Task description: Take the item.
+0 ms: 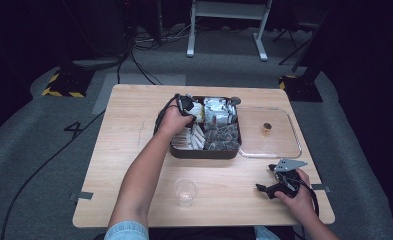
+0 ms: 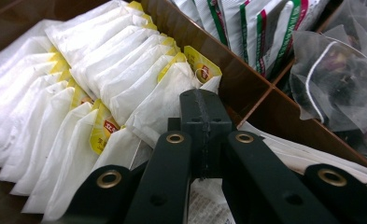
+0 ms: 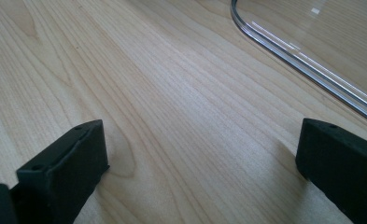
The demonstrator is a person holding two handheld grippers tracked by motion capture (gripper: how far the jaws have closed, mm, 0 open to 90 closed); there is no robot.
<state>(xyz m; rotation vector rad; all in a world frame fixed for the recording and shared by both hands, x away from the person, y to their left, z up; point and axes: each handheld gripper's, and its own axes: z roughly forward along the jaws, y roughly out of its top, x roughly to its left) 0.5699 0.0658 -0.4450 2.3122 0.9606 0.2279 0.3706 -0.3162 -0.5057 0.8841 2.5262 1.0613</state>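
A dark brown compartment box [image 1: 204, 154] sits mid-table, full of tea bags. My left gripper [image 1: 186, 105] reaches into its far left compartment. In the left gripper view the jaws [image 2: 205, 95] are pressed together at the top edge of a white tea bag [image 2: 158, 105] with a yellow tag, at the end of a packed row. My right gripper [image 1: 265, 177] rests on the wood near the front right, and its jaws [image 3: 200, 154] stand wide apart with nothing between them.
The box's clear lid [image 1: 269, 150] lies flat to the right of the box, and its rim [image 3: 312, 70] runs just beyond the right jaws. A clear plastic cup [image 1: 185, 192] stands near the front edge. Foil packets [image 2: 265, 32] and mesh tea bags [image 2: 330, 84] fill neighbouring compartments.
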